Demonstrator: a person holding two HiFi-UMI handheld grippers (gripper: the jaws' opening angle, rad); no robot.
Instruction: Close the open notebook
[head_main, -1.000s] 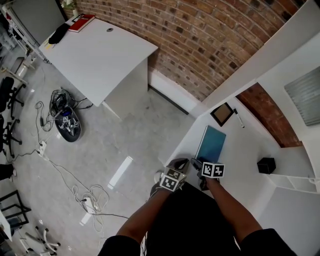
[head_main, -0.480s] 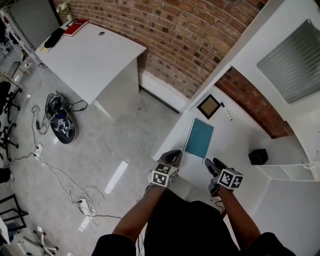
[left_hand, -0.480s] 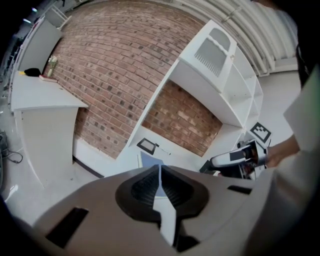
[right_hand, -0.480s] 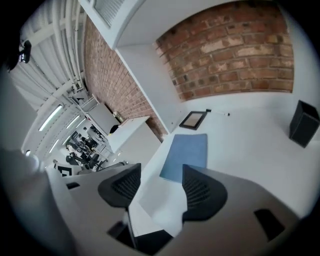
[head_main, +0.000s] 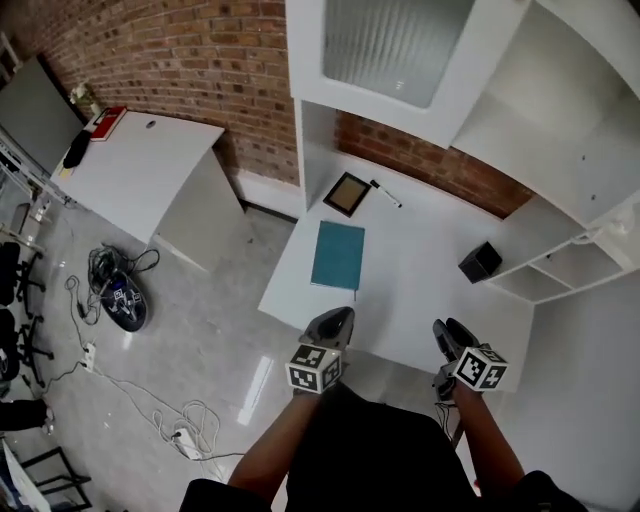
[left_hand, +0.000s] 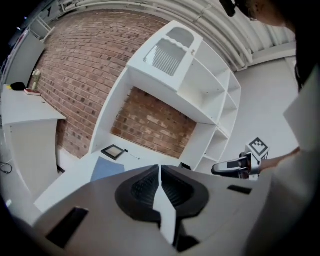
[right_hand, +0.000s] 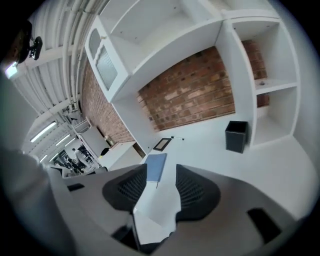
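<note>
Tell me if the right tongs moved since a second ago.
Yes: right tongs pulled back from the notebook to the desk edge, jaws just closing, empty.

A white desk (head_main: 420, 290) stands against a red brick wall (head_main: 190, 50). Near its back edge lies a dark picture frame (head_main: 347, 194) with a tan inside. 1 pen (head_main: 386, 194) lies just beside the frame, toward the right. A black cube-shaped box (head_main: 480, 262) stands well apart from them, near the open white shelves (head_main: 560, 270). Above the desk hangs a white cabinet with a ribbed glass door (head_main: 385, 40). To the left stands another white table (head_main: 140, 180), bearing 1 red book (head_main: 106, 122) at its far corner. On the grey floor (head_main: 210, 330) lie tangled cables (head_main: 105, 268), a round dark device (head_main: 125, 302) and a white power strip (head_main: 185, 437).
</note>
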